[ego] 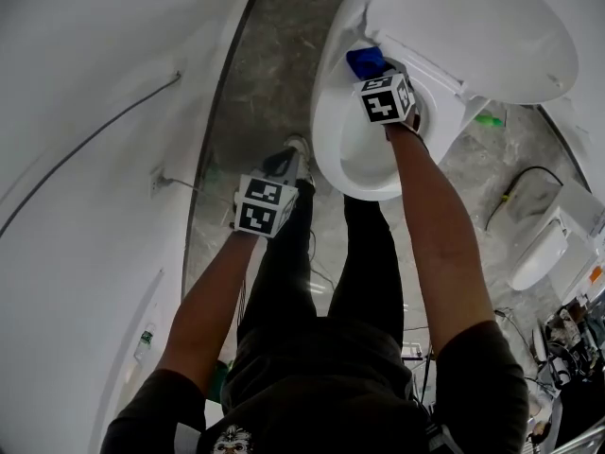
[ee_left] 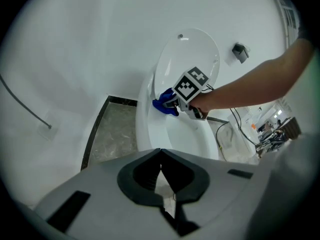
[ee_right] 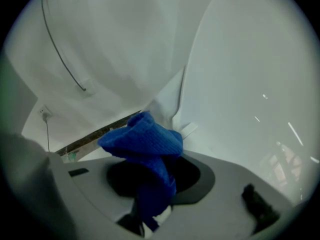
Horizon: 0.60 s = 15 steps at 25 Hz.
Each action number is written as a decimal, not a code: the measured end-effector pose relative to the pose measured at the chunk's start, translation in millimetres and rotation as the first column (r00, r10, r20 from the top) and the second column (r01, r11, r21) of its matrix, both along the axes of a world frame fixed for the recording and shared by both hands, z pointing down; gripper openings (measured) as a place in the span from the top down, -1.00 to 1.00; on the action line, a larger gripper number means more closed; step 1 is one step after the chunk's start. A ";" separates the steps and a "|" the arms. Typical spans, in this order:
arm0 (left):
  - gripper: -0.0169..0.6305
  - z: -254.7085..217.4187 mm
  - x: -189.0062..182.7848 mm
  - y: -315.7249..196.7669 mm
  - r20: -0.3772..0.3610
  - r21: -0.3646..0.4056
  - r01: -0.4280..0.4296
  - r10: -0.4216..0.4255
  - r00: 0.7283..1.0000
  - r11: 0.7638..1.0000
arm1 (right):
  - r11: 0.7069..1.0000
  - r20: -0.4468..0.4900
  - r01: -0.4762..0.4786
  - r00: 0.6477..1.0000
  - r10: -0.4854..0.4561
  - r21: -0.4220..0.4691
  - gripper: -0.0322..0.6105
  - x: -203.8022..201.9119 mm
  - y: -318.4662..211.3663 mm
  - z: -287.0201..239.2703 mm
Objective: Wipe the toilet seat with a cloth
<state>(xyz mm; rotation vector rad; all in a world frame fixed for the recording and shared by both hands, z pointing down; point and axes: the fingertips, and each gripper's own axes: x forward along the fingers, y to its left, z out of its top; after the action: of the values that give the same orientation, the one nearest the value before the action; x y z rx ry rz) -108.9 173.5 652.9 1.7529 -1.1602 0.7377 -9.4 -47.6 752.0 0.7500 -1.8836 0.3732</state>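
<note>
Head view first: the right gripper (ego: 374, 72) is reaching out over the toilet. The blue cloth (ego: 365, 61) is sitting at its tip, at the back left of the toilet seat (ego: 328, 126), just under the raised lid (ego: 482, 36). I'm reading this as the wipe working the hinge end. From there, the good line is to follow the curve of the ring round toward the front in overlapping passes. It should stay on the top face, not dip toward the bowl (ego: 364, 149).

Over to the left gripper view: the left gripper (ee_left: 160, 156) is showing its jaws pressed together with nothing between them. It is hanging well apart from the toilet, above the floor (ee_left: 112, 129). That's the right place for it, out of the wiping path. Far ahead, the cloth is lying against the back of the ring, just beside the lid's foot.

Now the right gripper view: the jaws are clamping the cloth deep, and a bunched wad is bulging out past the tips. The grip is looking secure to me. But a wad like that is offering only a small patch of contact, so the gripper wants tilting until the wad's broad side is lying flat. Light, even pressure is called for, so that the hard jaw tips aren't scraping the plastic.
</note>
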 end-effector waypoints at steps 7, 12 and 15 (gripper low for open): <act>0.91 7.3 30.1 -6.9 -0.028 0.004 0.021 -0.021 0.999 1.000 | 0.960 0.347 -0.140 0.937 0.049 0.242 0.56 22.2 2.8 -115.4; 0.91 -52.1 52.0 -57.3 -0.066 0.212 0.018 -0.004 0.998 0.977 | 0.884 0.485 -0.352 0.857 0.173 0.307 0.56 87.0 52.8 -214.8; 0.91 -105.6 63.6 -84.4 -0.095 0.317 0.007 0.024 0.995 0.948 | 0.844 0.504 -0.427 0.833 0.228 0.324 0.56 114.6 92.9 -266.5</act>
<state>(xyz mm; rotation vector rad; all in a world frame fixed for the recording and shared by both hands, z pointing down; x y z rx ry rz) -45.3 89.1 547.3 2.0363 -1.2573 0.4812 105.2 45.3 485.5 1.4071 -2.3071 0.3814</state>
